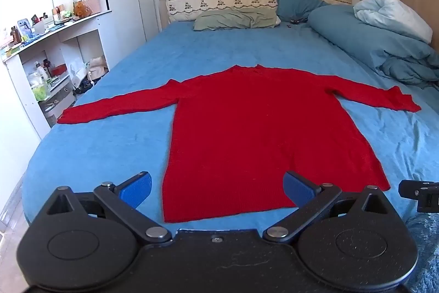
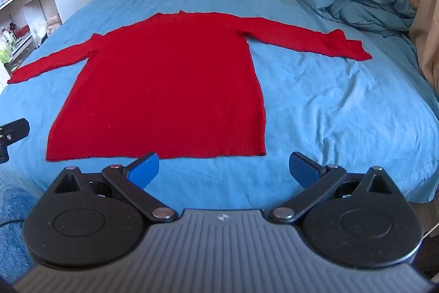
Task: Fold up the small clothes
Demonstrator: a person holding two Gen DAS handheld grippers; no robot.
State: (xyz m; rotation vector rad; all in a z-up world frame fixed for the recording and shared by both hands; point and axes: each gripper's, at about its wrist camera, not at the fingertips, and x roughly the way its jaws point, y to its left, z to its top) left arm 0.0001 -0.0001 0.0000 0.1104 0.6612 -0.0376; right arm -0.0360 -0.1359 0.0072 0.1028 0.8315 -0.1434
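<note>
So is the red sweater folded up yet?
No, it's spread out flat. The red sweater lies on the blue bed with both sleeves stretched out sideways and no part folded over.

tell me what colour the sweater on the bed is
Red sweater, plain knit; clearest in the right wrist view.

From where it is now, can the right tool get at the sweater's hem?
Probably yes: the open right tool faces the red sweater's hem, with only bare blue sheet between them.

Red sweater [image 1: 241, 133] lies flat on blue bed [image 1: 109, 144], left gripper [image 1: 216, 188] fingers [image 1: 137, 187] spread.
</note>
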